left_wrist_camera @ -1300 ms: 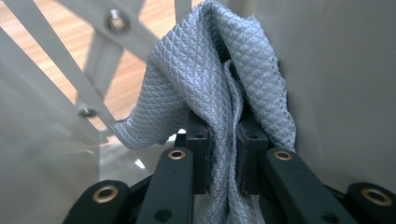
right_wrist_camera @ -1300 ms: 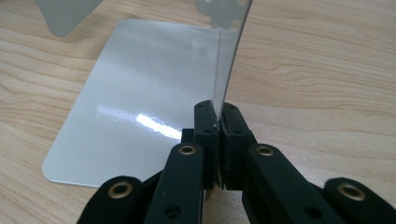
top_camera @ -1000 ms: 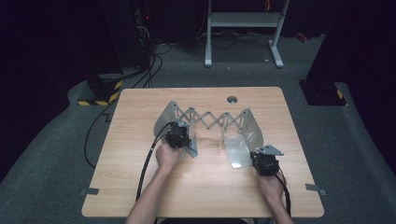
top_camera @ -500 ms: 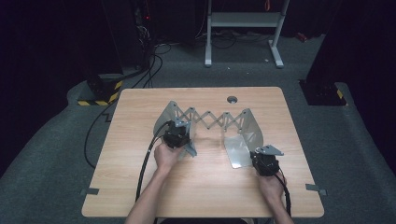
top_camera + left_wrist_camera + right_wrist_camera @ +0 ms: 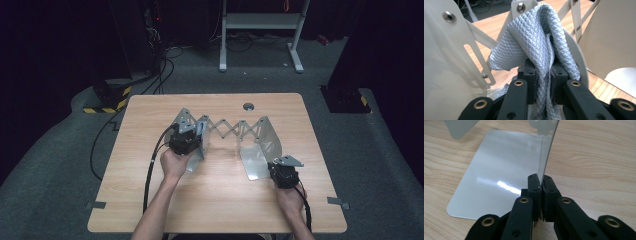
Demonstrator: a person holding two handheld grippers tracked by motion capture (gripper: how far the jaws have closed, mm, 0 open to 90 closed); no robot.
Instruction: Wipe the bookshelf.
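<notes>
In the high view, a metal folding rack [image 5: 235, 132] with a scissor-lattice middle stands in the centre of the frame, its two end plates reaching toward the bottom edge. The left hand-held gripper [image 5: 186, 142] sits at the rack's left end plate. In the left gripper view its jaws are pressed together on a fold of grey quilted cloth [image 5: 541, 47], which rises from the jaws up the middle of the frame between the rack's pale plates. The right hand-held gripper [image 5: 284, 174] lies at the lower right of the rack. In the right gripper view its jaws pinch the thin upright edge of the rack's right end plate [image 5: 546, 152], and the plate's flat foot [image 5: 496, 172] lies on the wood at the left of that frame.

The surface [image 5: 150, 205] is a light wooden tabletop with a round grommet [image 5: 248, 106] near its far edge. Around it lies grey carpet [image 5: 60, 165]. Black cables [image 5: 160, 65] run at the upper left, a white stand [image 5: 260, 30] is at the top centre, and the room behind is dark.
</notes>
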